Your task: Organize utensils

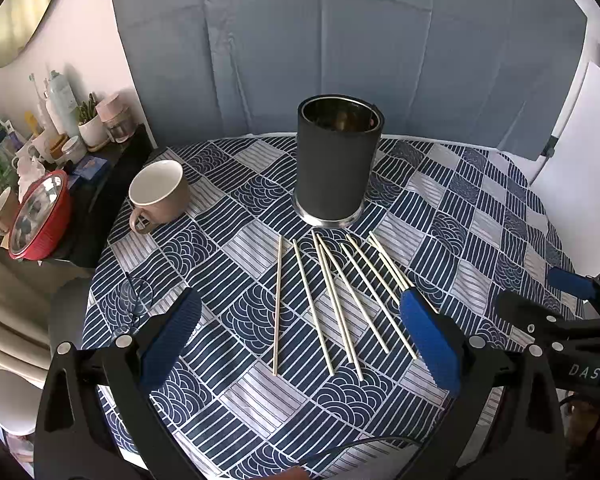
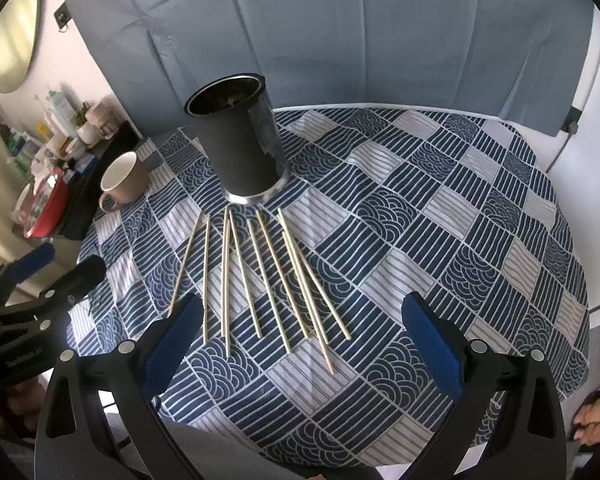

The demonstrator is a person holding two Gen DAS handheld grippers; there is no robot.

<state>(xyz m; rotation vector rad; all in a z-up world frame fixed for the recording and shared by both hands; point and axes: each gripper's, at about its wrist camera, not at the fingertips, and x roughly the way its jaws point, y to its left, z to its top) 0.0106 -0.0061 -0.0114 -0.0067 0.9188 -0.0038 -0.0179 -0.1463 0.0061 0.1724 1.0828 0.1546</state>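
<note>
Several pale wooden chopsticks (image 1: 332, 300) lie fanned out flat on the blue patterned tablecloth (image 1: 240, 400), just in front of a tall black cylindrical holder (image 1: 336, 168) that stands upright with its mouth open. They also show in the right wrist view, the chopsticks (image 2: 268, 280) below the holder (image 2: 240, 148). My left gripper (image 1: 300, 328) is open and empty, hovering above the near ends of the chopsticks. My right gripper (image 2: 304, 328) is open and empty, also above the near ends. Each gripper shows at the edge of the other's view.
A beige mug (image 1: 160, 196) stands left of the holder, also in the right wrist view (image 2: 122, 180). A side shelf (image 1: 100, 168) beyond the table's left edge holds a red bowl (image 1: 40, 220), bottles and jars. A blue-grey cloth backdrop (image 1: 340, 40) hangs behind the table.
</note>
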